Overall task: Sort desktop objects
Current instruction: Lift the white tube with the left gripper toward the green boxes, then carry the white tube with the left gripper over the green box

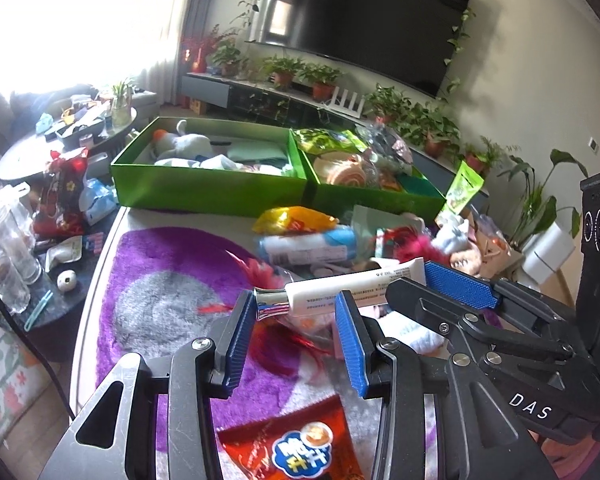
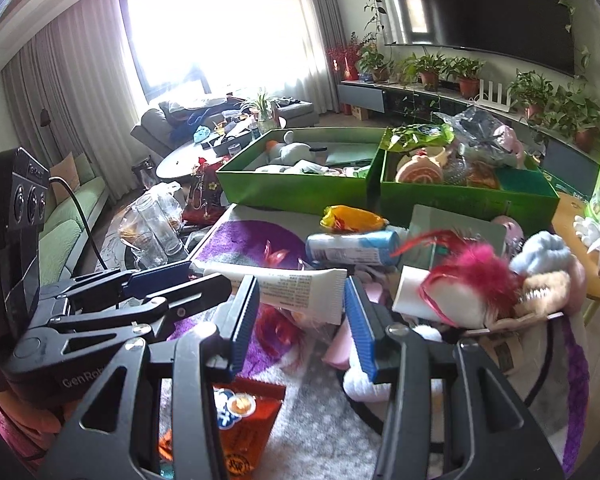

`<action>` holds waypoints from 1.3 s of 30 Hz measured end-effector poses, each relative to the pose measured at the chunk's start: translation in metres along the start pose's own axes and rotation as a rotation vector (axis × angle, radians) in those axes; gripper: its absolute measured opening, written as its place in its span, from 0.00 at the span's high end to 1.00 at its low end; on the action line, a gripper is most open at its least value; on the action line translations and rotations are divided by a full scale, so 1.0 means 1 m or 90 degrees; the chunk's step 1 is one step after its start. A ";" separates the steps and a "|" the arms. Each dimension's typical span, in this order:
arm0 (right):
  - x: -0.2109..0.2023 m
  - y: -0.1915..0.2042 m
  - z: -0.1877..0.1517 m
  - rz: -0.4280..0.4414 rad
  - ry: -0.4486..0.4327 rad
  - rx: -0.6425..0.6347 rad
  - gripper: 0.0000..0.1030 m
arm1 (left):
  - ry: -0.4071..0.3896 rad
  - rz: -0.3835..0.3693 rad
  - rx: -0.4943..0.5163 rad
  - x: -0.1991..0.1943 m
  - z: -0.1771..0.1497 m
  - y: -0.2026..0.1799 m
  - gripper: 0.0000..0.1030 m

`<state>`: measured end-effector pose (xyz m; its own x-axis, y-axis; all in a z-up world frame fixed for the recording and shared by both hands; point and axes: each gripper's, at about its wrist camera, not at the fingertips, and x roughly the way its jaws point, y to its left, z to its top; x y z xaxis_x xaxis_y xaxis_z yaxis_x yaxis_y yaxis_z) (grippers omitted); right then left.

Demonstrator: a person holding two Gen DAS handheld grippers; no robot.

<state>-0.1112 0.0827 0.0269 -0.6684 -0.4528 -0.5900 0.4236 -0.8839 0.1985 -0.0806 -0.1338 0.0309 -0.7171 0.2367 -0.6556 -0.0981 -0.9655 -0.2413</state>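
A white tube (image 1: 352, 286) with a shiny silver cap (image 1: 270, 300) hangs above the tabletop (image 1: 172, 216), held between both tools. Its long axis runs roughly level across the left wrist view, cap end to the left and slightly lower, flat crimped end (image 1: 414, 270) to the right and a little higher. In the right wrist view the same tube (image 2: 296, 286) shows its crimped end and fine printed text (too small to read).

The left gripper (image 1: 296, 320) has its blue fingers (image 1: 242, 330) set narrow around the cap end, the cap lying between the pads; whether they press on it I cannot tell. The right gripper (image 2: 304, 316) holds the crimped end between its blue fingers (image 2: 246, 320), set narrow.

Below the tube lies a purple and grey fluffy mat (image 1: 160, 280), with a red snack packet (image 1: 292, 448) near the bottom edge. Beyond the tube sit a rolled blue and white pack (image 1: 308, 246), a yellow packet (image 1: 292, 218) and a pink feathery toy (image 2: 472, 276). Further back stand two green boxes side by side, the left green box (image 1: 204, 188) holding soft toys and cloth, the right green box (image 1: 376, 200) piled with packets.
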 end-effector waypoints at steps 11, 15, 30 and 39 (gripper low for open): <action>0.026 0.008 0.030 0.016 0.004 -0.004 0.56 | -0.017 0.012 -0.020 0.007 0.026 0.024 0.61; 0.036 0.011 0.042 0.021 0.000 -0.007 0.56 | -0.026 0.015 -0.024 0.008 0.037 0.033 0.61; 0.073 0.017 0.092 0.042 -0.009 -0.017 0.56 | -0.035 0.036 -0.035 0.021 0.086 0.063 0.61; 0.101 0.012 0.130 0.064 -0.018 0.001 0.57 | -0.043 0.051 -0.037 0.036 0.126 0.076 0.61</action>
<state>-0.2527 0.0107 0.0712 -0.6398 -0.5422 -0.5447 0.4881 -0.8341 0.2569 -0.2004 -0.2128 0.0789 -0.7658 0.1492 -0.6256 0.0002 -0.9727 -0.2321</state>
